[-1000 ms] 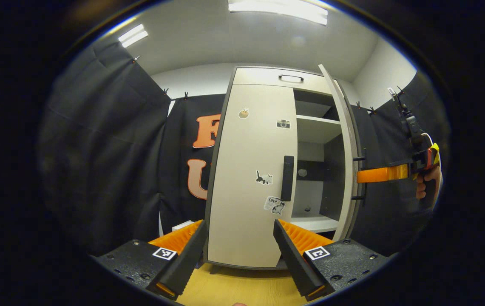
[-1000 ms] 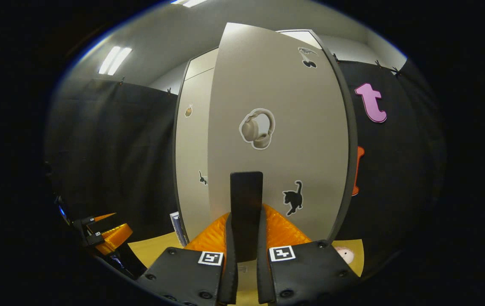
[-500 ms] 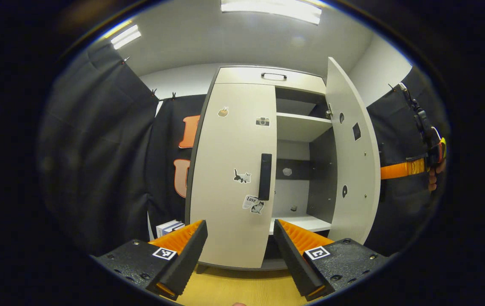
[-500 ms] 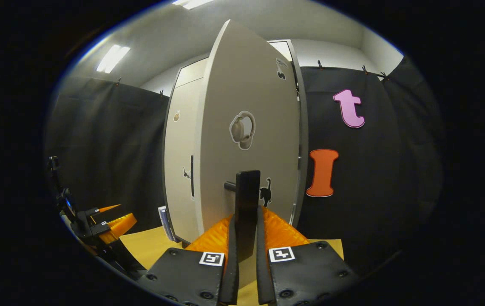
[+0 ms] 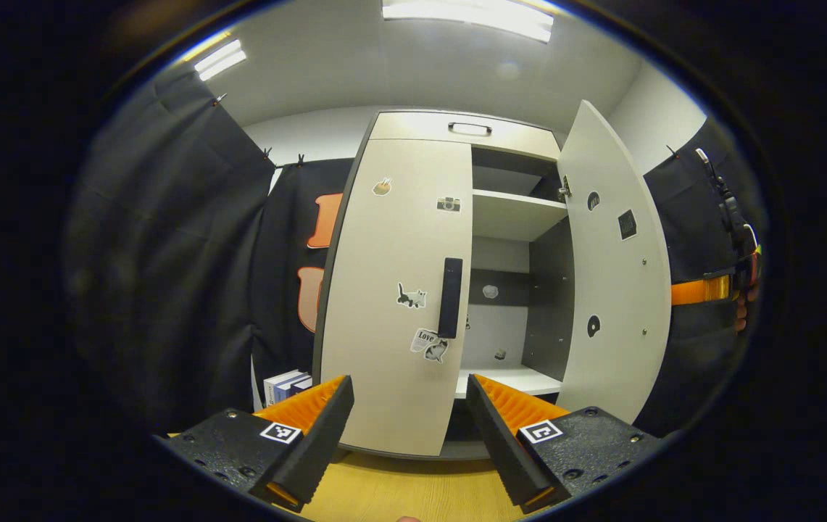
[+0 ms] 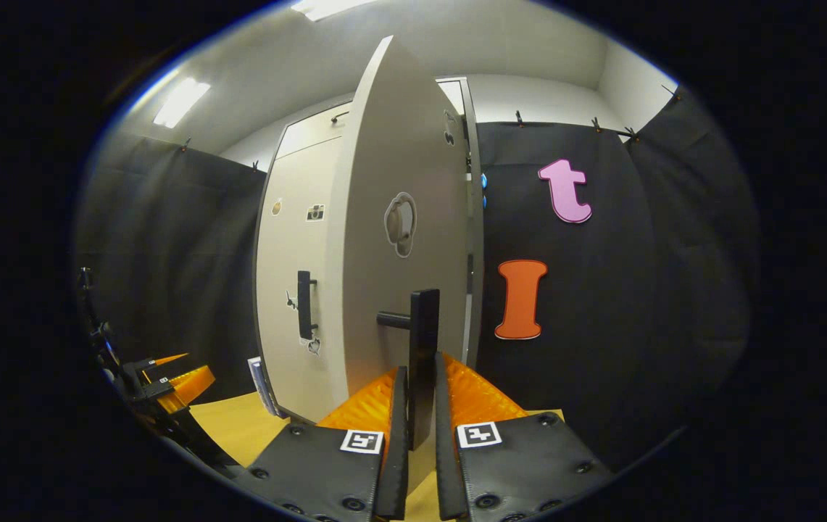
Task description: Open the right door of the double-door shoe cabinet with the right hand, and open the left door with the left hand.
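Two fingers of the right gripper (image 6: 420, 442) are clamped on the black vertical bar handle (image 6: 424, 362) of the pale beige right cabinet door (image 6: 391, 290), which stands swung wide open. Spread apart and holding nothing, the left gripper (image 5: 409, 435) faces the closed beige left door (image 5: 399, 290), short of its black handle (image 5: 449, 297). Beyond, white shelves (image 5: 511, 214) show inside.
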A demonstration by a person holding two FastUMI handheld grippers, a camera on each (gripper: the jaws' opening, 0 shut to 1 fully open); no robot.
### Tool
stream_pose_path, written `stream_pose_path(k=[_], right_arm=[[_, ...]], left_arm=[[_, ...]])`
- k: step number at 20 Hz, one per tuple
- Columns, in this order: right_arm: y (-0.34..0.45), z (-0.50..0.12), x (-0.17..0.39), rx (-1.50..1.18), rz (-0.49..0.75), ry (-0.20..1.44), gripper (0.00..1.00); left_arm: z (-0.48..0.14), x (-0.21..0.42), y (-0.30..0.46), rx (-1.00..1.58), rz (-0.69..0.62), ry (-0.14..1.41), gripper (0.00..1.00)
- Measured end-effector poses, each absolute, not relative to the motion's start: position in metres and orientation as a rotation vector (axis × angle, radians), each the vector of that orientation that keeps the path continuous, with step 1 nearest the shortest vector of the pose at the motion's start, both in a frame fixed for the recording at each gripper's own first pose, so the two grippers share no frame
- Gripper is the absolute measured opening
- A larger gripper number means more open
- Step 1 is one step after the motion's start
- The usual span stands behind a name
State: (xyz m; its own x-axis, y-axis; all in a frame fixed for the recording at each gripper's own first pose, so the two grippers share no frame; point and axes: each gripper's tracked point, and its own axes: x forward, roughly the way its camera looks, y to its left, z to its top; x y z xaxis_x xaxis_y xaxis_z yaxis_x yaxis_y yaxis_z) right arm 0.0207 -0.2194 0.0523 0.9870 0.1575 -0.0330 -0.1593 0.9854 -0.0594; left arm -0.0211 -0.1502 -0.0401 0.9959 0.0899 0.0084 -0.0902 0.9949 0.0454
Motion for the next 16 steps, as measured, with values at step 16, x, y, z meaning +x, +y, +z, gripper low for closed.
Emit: stream_pose_path(k=[16], right_arm=[[-0.247, 0.049, 0.010, -0.054, 0.085, 0.042, 0.23]], left_arm=[[-0.030, 0.018, -0.173, -0.014, 0.035, 0.022, 0.94]])
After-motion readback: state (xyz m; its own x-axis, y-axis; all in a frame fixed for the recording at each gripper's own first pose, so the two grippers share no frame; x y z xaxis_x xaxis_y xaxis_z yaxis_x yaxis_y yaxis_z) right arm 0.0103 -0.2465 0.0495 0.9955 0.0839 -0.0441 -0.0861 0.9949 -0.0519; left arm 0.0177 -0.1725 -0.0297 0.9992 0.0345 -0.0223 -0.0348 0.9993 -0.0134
